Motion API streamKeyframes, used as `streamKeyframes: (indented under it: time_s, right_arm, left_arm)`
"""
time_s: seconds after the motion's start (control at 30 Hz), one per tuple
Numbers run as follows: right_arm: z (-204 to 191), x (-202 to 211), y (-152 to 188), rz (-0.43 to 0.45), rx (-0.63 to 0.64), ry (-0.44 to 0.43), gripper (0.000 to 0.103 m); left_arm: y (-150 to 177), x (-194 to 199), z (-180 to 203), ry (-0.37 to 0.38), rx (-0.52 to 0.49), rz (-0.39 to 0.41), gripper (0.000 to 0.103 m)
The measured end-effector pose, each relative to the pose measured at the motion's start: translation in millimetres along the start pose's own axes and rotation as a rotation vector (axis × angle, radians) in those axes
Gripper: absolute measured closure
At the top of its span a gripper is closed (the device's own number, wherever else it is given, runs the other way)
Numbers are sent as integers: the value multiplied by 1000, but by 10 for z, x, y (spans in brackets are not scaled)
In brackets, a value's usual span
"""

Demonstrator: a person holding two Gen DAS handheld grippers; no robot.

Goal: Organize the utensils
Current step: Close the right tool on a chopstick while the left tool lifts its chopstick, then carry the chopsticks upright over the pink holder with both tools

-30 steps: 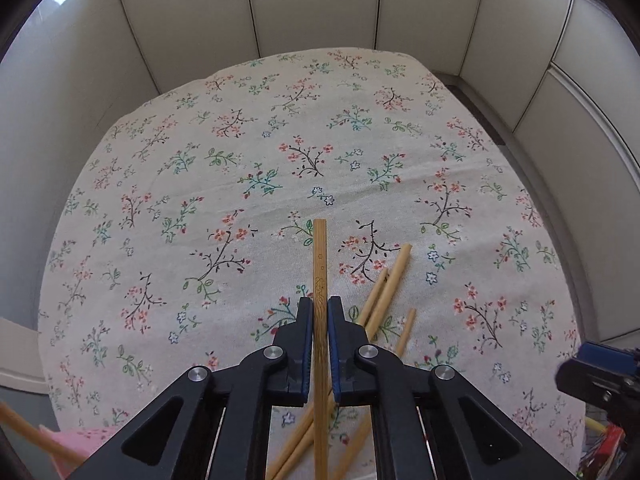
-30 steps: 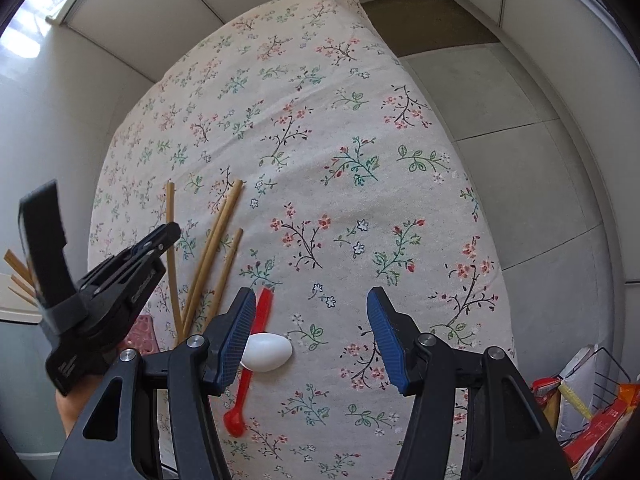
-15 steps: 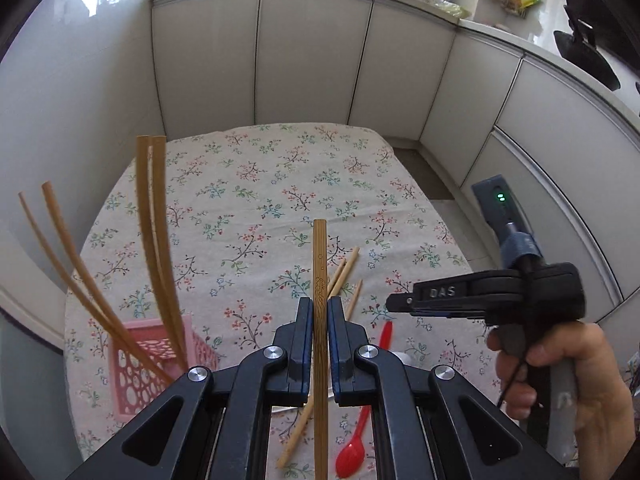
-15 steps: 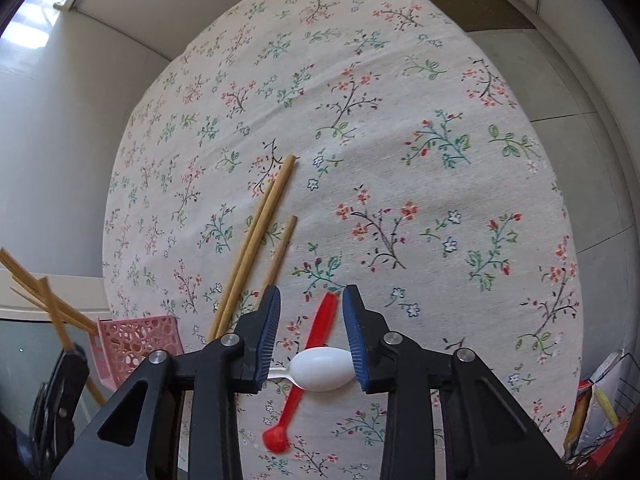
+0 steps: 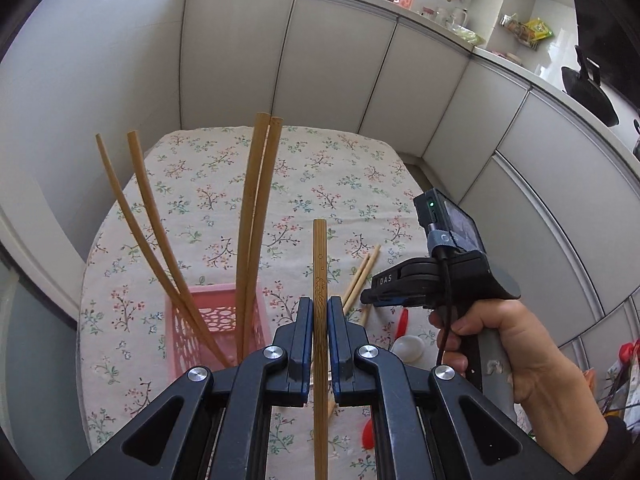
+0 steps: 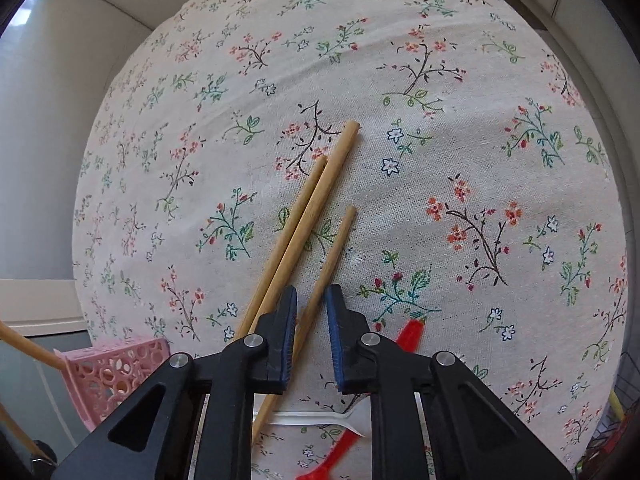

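The only readable text is "DAS", in pale letters on the side of the black right gripper [image 5: 378, 298] held in the person's hand.

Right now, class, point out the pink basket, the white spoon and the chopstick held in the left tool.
pink basket [image 5: 218, 316], left wrist view, front wall.
white spoon [image 5: 408, 349], left wrist view, bowl.
chopstick [image 5: 320, 264], left wrist view, shaft above the tool.

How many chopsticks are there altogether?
8 that I can see: four standing in the pink basket at and, one clamped in the left tongs at, and three on the tablecloth at. Others may be hidden.
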State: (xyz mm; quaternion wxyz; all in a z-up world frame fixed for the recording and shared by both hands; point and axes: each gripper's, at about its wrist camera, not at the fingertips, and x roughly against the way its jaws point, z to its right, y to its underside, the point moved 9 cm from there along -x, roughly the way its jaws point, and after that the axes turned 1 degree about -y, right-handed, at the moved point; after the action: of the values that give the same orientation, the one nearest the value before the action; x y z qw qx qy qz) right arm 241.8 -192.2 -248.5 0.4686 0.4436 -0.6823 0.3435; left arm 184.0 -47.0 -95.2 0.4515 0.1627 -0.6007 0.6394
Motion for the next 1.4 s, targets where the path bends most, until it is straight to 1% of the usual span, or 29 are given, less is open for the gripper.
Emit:
streamKeyframes:
  time_s: [0.03, 0.07, 0.17, 0.23, 0.33, 0.4, 0.5, 0.63, 0.77, 0.93, 1.03, 1.1, 1.2, 1.4]
  right_arm:
    - [-8, -11, -5, 3, 6, 28, 92]
    - [-11, -16, -1, 7, 11, 53, 92]
    - [-16, -16, 8, 24, 13, 82, 94]
    - [-31, -20, 20, 26, 3, 51, 97]
    - [-70, 35, 64, 37, 9, 18, 97]
    - [-135, 145, 118, 56, 35, 0, 97]
    - [-287, 405, 220, 107, 84, -36, 97]
    - [-434, 855, 365, 201, 139, -100, 97]
    - [-532, 1342, 549, 317, 193, -139, 97]
    - [-673, 1976, 673, 498, 259, -159, 97]
    - [-760, 2279, 710, 599, 289, -167, 97]
    - [-808, 2449, 744, 654, 307, -174, 97]
    - [-874, 2667, 815, 710, 332, -194, 97]
    - [-1048, 2916, 921, 774, 367, -239, 98]
  left_arm:
    - [-1, 19, -2, 1, 1, 3, 96]
    - [-7, 34, -14, -1, 2, 6, 96]
    - [14, 75, -27, -14, -1, 12, 96]
    - [25, 107, -25, -18, 5, 16, 96]
    - [-12, 177, -59, -25, 18, 33, 96]
    - [-31, 241, -98, -33, 24, 52, 96]
    - [-89, 368, -147, -54, 30, 90, 96]
    - [-186, 597, -180, -69, 39, 153, 96]
    - [-280, 883, -148, -96, 27, 235, 96]
    - [-392, 1176, -128, -118, 27, 330, 96]
    - [-467, 1295, -151, -134, 32, 381, 96]
    - [-509, 1344, -186, -131, 46, 407, 96]
    - [-561, 1418, -270, -114, 74, 449, 96]
    - [-659, 1560, -496, -93, 155, 550, 96]
